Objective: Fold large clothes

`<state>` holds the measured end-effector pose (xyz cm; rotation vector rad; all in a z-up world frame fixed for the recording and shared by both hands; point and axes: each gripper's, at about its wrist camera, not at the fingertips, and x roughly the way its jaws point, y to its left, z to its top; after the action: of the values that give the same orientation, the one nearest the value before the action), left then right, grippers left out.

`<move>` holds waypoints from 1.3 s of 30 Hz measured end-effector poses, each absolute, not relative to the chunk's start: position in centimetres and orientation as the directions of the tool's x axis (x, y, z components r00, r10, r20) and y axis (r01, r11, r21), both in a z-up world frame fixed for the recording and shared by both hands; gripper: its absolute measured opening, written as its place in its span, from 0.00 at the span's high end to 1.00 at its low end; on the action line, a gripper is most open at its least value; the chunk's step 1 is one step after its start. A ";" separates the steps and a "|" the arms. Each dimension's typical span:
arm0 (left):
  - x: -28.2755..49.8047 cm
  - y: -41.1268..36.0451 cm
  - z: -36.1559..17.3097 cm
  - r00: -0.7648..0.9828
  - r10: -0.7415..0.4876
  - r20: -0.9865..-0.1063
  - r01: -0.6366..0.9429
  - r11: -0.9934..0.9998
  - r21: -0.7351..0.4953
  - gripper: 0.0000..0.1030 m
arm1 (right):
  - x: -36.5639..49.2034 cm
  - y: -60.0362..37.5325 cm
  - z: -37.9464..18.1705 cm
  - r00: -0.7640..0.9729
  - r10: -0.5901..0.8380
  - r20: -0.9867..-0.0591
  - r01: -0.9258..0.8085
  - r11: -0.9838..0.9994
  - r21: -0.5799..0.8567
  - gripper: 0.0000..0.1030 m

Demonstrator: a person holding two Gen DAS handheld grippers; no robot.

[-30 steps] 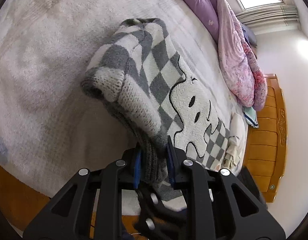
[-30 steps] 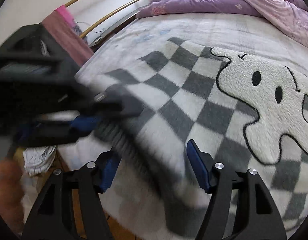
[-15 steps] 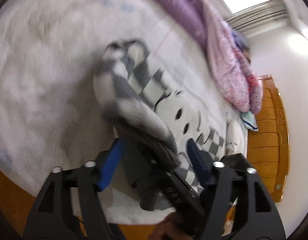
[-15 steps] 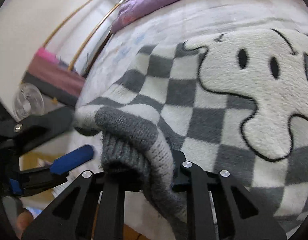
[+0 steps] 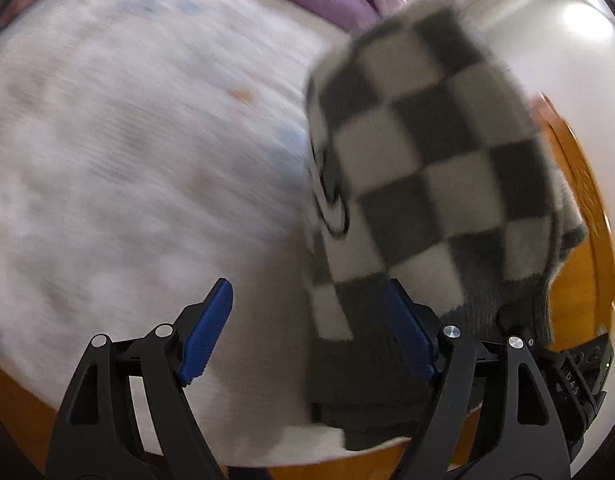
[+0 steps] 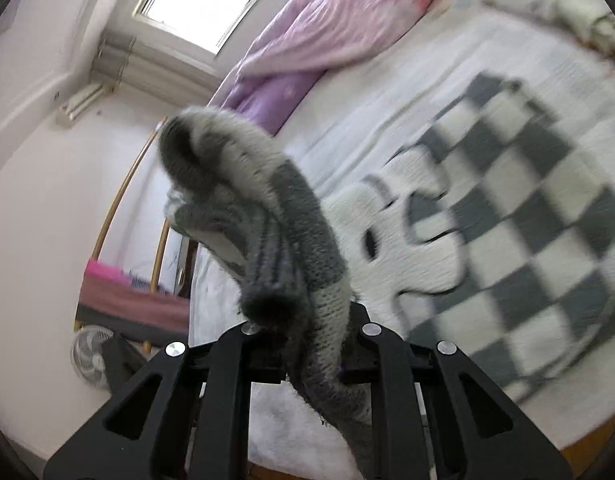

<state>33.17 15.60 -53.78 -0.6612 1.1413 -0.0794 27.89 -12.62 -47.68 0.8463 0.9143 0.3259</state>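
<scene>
We see the checkered sweater (image 5: 435, 160) smeared by motion in the left wrist view, its ghost motif mostly hidden behind the raised fold. The bed (image 5: 127, 140) beneath is blurred too, its faint print unreadable. In the right wrist view the right tool (image 6: 307, 340) has its pads buried under grey knit, and the sweater's lower hem runs off the frame's edge.

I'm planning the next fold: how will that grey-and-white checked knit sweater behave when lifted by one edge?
Probably floppy: the grey-and-white checked knit sweater arches and droops from the right hand-held gripper. Likely bulky, since the knit looks thick. It should hardly slip, being fuzzy.
</scene>
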 end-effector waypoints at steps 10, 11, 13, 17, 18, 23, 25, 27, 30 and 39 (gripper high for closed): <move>37.0 5.1 -56.1 0.329 -0.394 -0.858 -0.100 0.889 -0.447 0.21 | 23.4 -23.8 -51.7 0.647 0.386 -0.658 0.387 0.577 0.719 0.86; 37.5 4.4 -56.7 0.314 -0.401 -0.860 -0.088 0.890 -0.447 0.20 | 23.2 -24.8 -53.0 0.633 0.359 -0.686 0.428 0.577 0.696 0.85; 38.4 2.9 -58.1 0.268 -0.391 -0.881 -0.073 0.903 -0.423 0.18 | 23.2 -26.1 -55.3 0.594 0.348 -0.726 0.487 0.563 0.668 0.84; 39.5 1.5 -59.4 0.232 -0.318 -0.919 -0.062 0.938 -0.340 0.14 | 24.3 -27.4 -59.0 0.500 0.394 -0.771 0.557 0.535 0.635 0.76; 39.6 1.8 -59.5 0.232 -0.326 -0.916 -0.071 0.934 -0.351 0.14 | 24.4 -27.8 -59.0 0.500 0.410 -0.763 0.560 0.519 0.646 0.74; 39.3 3.0 -57.6 0.263 -0.335 -0.905 -0.098 0.924 -0.370 0.14 | 25.2 -29.0 -56.1 0.419 0.386 -0.822 0.532 0.629 0.566 0.72; 39.1 2.9 -55.4 0.307 -0.345 -0.887 -0.070 0.921 -0.383 0.15 | 25.2 -28.8 -53.7 0.402 0.309 -0.862 0.458 0.747 0.482 0.72; 39.4 2.2 -52.8 0.364 -0.350 -0.863 -0.016 0.924 -0.382 0.15 | 25.8 -28.8 -51.5 0.426 0.222 -0.877 0.407 0.819 0.405 0.70; 40.7 1.0 -50.2 0.432 -0.357 -0.828 0.064 0.928 -0.367 0.15 | 28.7 -28.1 -48.7 0.495 0.243 -0.834 0.281 0.864 0.418 0.71; 48.5 -3.7 -54.0 0.291 -0.281 -0.915 0.062 0.960 -0.275 0.15 | 41.5 -21.2 -51.2 0.354 0.433 -0.829 0.028 0.881 0.472 0.83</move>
<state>48.54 -3.69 -54.01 -0.2007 1.2573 -0.2302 41.53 -21.18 -51.25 0.4470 1.1903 0.2729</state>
